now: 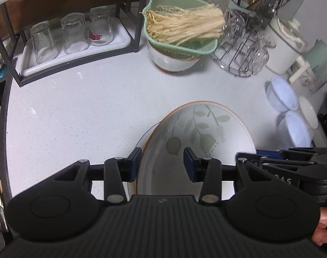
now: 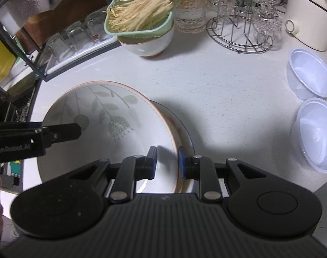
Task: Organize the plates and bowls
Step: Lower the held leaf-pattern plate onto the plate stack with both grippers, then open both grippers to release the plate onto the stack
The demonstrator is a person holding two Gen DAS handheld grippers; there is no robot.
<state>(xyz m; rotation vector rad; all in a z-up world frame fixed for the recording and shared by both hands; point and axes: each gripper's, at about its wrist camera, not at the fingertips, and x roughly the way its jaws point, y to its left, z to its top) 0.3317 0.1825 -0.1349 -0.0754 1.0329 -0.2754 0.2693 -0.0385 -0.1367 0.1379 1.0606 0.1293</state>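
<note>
Crowding nearby, noodle basket (image 1: 180, 28), plastic bowls (image 2: 311, 77)

A pale speckled counter (image 2: 217, 90) carries everything. Near its front edge lies a blue-rimmed plate (image 2: 185, 133). At the far side stand a white bowl (image 2: 148, 45), a wire glass rack (image 2: 243, 40) and a white tray (image 1: 77, 58). Two pale plastic bowls (image 2: 309, 77) sit at the right.
</note>
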